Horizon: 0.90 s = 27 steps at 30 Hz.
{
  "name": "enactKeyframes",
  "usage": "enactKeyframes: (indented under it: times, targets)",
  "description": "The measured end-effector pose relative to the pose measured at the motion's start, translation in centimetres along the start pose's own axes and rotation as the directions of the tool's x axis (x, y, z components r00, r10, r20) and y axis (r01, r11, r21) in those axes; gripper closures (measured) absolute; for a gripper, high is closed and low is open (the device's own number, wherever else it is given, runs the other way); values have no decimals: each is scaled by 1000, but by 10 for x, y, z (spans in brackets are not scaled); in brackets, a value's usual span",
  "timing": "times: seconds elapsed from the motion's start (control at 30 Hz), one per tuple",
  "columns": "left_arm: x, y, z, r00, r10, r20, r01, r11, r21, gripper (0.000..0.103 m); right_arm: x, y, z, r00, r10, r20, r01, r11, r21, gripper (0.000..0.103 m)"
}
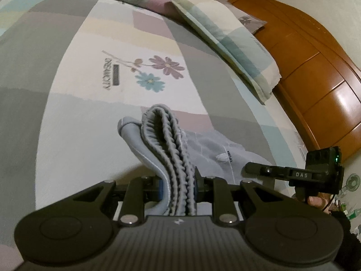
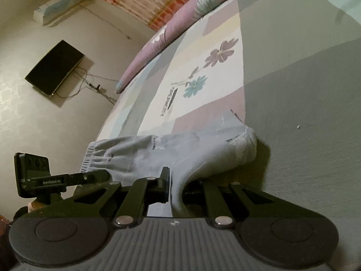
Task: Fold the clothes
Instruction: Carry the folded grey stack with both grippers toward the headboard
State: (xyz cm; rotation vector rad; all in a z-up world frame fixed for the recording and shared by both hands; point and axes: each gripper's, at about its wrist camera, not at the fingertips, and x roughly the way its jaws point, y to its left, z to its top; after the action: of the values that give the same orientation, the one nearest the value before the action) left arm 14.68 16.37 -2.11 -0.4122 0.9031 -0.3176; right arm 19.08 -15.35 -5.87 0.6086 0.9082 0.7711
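Note:
A pair of light grey shorts [image 2: 180,151] lies on the patchwork bed sheet [image 1: 67,117]. In the left wrist view my left gripper [image 1: 178,187] is shut on the gathered elastic waistband [image 1: 167,140], which stands up in a folded loop in front of the jaws. The rest of the shorts [image 1: 216,151] spreads to the right, toward the other gripper [image 1: 293,174]. In the right wrist view my right gripper [image 2: 178,192] is shut on a raised fold of the grey fabric, near the leg end. The left gripper [image 2: 56,180] shows at the left, by the waistband [image 2: 92,155].
A folded checked pillow [image 1: 232,38] lies at the bed's far right, next to a wooden headboard [image 1: 320,72]. A purple flowered quilt [image 2: 162,36] runs along the far edge of the bed. A dark screen [image 2: 54,67] and an air conditioner [image 2: 58,6] hang on the wall.

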Motion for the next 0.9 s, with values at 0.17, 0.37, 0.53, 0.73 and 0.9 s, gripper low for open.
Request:
enactKeyframes:
  times: [0.17,0.37,0.53,0.73,0.9]
  targets:
    - [-1,-26,12,1000,3,4,-3,999,42,82,-23,-1,3,999,14,48,-14,1000,-1,93]
    - [21,-73,30,1000,-24,-19,26,992,122,82,-62,-8,4,992,8,128,-9,1000,7,93]
    - [43,-113,44,998,-46,-45,54,980,189,82,-105,-17,2,977,-28,211,25,1000,13,92]
    - [82,-164,58,992,-83,-93,105,960,260,82,-161,-36,-2,947,-96,307,87,995,43,92]
    - [125,-212,63,982,-110,-151,154,936,316,82,-203,-57,-8,911,-159,379,136,987,88,92]
